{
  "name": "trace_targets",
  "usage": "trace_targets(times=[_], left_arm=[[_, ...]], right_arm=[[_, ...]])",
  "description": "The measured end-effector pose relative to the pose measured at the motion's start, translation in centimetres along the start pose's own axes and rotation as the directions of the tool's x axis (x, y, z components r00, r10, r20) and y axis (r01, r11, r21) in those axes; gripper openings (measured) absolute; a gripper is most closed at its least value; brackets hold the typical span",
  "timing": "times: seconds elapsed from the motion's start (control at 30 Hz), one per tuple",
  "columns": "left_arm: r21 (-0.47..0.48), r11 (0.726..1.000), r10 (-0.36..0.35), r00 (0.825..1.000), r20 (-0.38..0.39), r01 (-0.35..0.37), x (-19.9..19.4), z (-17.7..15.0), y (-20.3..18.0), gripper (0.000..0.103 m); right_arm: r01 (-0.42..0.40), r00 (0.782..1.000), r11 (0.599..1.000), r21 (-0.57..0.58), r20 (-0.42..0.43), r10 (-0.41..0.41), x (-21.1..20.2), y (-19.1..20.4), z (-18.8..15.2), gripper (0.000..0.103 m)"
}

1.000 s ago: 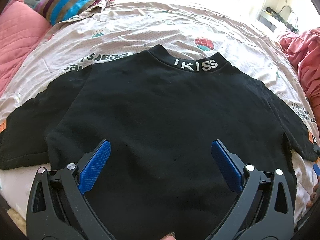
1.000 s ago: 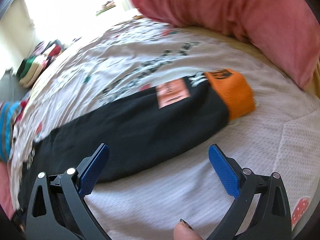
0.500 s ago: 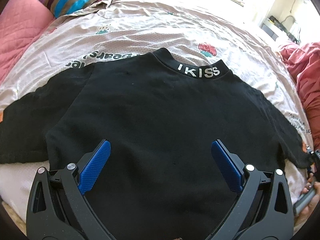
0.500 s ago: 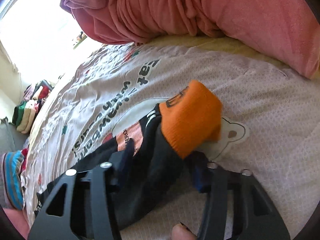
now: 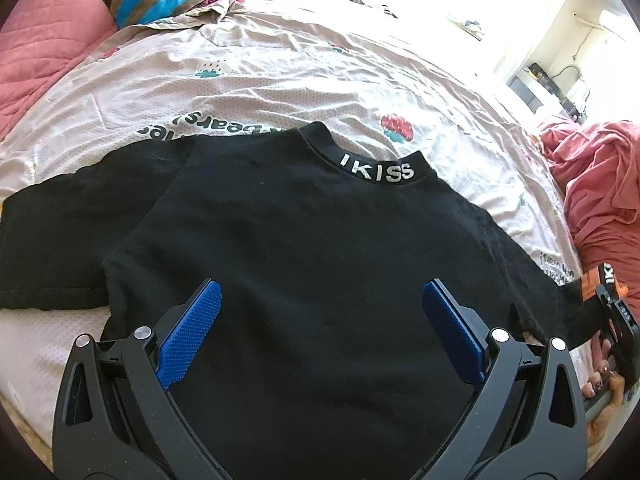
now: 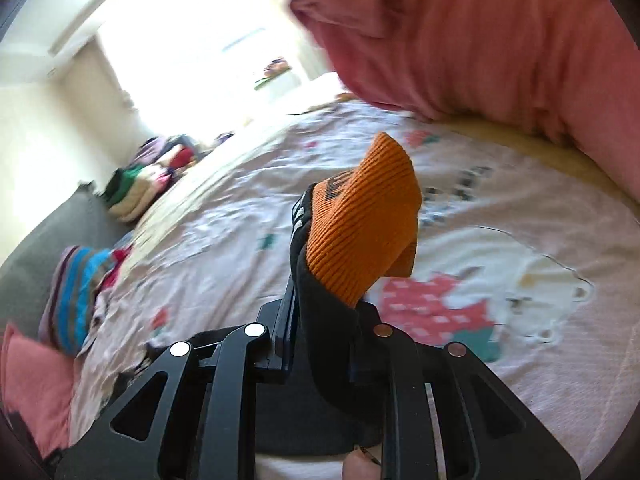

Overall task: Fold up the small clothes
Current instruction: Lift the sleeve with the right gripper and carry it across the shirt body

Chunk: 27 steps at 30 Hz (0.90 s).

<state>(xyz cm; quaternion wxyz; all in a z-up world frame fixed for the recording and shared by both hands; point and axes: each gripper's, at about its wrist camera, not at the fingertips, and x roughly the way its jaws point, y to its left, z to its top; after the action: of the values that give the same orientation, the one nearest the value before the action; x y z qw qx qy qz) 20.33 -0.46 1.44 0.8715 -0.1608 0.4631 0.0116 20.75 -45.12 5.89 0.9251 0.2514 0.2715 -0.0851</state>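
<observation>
The right gripper has just been closed on the sweater's sleeve, just behind its orange cuff, which is now raised off the bed; the sleeve fold is judged begun. The sweater lies flat mid-bed. The left gripper is held above its hem, tilted downward, jaws apart.

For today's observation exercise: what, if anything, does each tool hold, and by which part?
The right tool, whose jaws have just been closing, grips the black top's sleeve just behind its orange cuff. The left tool is open, holding nothing.
</observation>
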Motion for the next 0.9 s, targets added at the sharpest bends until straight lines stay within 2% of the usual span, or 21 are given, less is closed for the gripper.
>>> trace_targets(times=[0.27,0.47,0.67,0.9], left_arm=[[-0.041,0.997,-0.060,0.998,-0.001,0.060,-0.9,0.2,1.1,0.095],[-0.090,0.987,-0.136,0.991,-0.003,0.135,-1.4,0.2,2.6,0.095],[-0.155,0.970,-0.189,0.982,0.001,0.187,-1.6,0.4,4.5,0.095],[-0.209,0.950,-0.235,0.972,0.010,0.232,-1.7,0.7,6.5,0.095]], right_arm=[[-0.144,0.989,0.979,-0.144,-0.068,0.135,-0.8,7.3,-1.5,0.018],[-0.220,0.973,0.947,-0.236,-0.123,0.195,-0.3,12.8,-3.4,0.018],[-0.269,0.959,0.908,-0.320,-0.180,0.221,0.0,17.5,-6.5,0.018],[-0.280,0.954,0.850,-0.446,-0.225,0.197,1.5,22.4,-11.0,0.018]])
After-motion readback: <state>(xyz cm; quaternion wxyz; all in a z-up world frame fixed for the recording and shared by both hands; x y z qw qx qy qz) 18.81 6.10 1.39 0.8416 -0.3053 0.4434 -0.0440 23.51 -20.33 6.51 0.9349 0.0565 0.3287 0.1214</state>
